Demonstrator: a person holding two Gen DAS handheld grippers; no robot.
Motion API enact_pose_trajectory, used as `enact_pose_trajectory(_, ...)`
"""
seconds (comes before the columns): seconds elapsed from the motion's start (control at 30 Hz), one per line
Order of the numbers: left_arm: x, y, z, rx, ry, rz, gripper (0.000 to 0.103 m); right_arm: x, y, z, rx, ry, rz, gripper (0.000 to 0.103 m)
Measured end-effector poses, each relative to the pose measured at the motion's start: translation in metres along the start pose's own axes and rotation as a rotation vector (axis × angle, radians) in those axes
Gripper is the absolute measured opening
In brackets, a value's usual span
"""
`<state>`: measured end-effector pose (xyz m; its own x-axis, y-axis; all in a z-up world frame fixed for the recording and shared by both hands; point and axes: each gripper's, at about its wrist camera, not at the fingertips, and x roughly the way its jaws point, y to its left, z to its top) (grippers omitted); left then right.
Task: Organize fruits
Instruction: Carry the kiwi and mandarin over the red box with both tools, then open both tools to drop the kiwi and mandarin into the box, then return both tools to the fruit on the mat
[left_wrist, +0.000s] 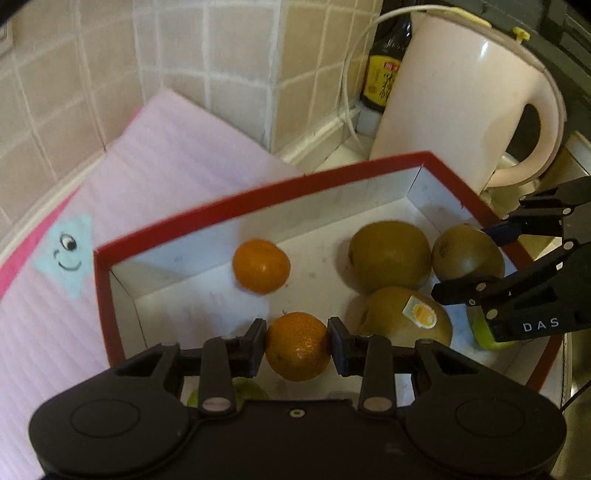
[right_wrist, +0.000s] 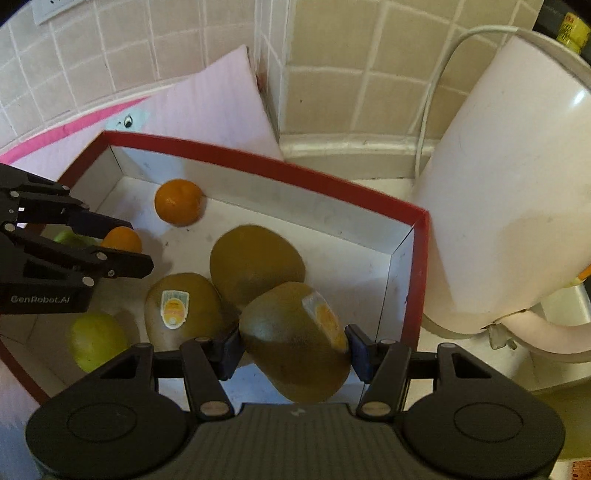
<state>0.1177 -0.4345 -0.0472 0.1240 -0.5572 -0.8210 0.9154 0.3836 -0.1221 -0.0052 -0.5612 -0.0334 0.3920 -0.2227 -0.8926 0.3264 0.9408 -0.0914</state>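
Left wrist view: left gripper (left_wrist: 297, 345) angled down, pads clamped on an orange (left_wrist: 298, 347), bottom centre.
Right wrist view: right gripper (right_wrist: 293, 349) pitched down, jaws gripping a kiwi (right_wrist: 295, 341), bottom centre.
Box: red-rimmed box (right_wrist: 258, 162) mid-frame.
Count: two oranges, three kiwis, two green fruits in sight.
Surroundings: pink mat (left_wrist: 110, 206) left, tiled wall (left_wrist: 207, 48) above, kettle (left_wrist: 458, 107) upper right.

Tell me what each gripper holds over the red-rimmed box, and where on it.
The left gripper clamps a small round orange mandarin across its sides. The right gripper clamps a brown oval kiwi across its middle.
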Motion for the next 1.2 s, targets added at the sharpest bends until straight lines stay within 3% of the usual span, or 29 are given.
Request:
enact_pose_trajectory(0.07, 0.004, 0.001, 0.0, -0.006, 0.017, -0.006, 0.043, 0.004, -0.002, 0.001, 0.002, 0.009, 0.0, 0.054)
enact_pose_trajectory(0.4, 0.011, 0.003, 0.0, -0.014, 0.075, 0.001, 0.044, 0.002, -0.005, 0.004, 0.028, 0.008, 0.008, 0.054)
enact_pose_trajectory(0.47, 0.008, 0.003, -0.001, -0.014, 0.067, -0.011, 0.056, 0.0, -0.007, 0.005, 0.039, 0.008, 0.003, 0.055)
enact_pose_trajectory(0.5, 0.002, 0.003, -0.002, -0.017, 0.05, -0.029, 0.068, -0.004, -0.007, 0.006, 0.044, 0.0, 0.0, 0.055)
enact_pose_trajectory(0.63, -0.039, 0.009, -0.005, -0.035, -0.049, -0.068, 0.074, -0.046, -0.007, 0.008, 0.018, -0.092, -0.051, 0.064)
enact_pose_trajectory(0.73, -0.083, 0.016, -0.012, -0.036, -0.122, -0.015, 0.078, -0.086, -0.003, 0.008, 0.002, -0.191, -0.091, 0.075)
enact_pose_trajectory(0.97, -0.203, 0.056, -0.068, -0.153, -0.263, 0.174, 0.079, -0.156, 0.039, 0.014, -0.078, -0.37, -0.049, 0.082)
enact_pose_trajectory(1.2, -0.308, 0.103, -0.153, -0.348, -0.354, 0.398, 0.08, -0.161, 0.11, 0.034, -0.231, -0.394, 0.096, 0.083)
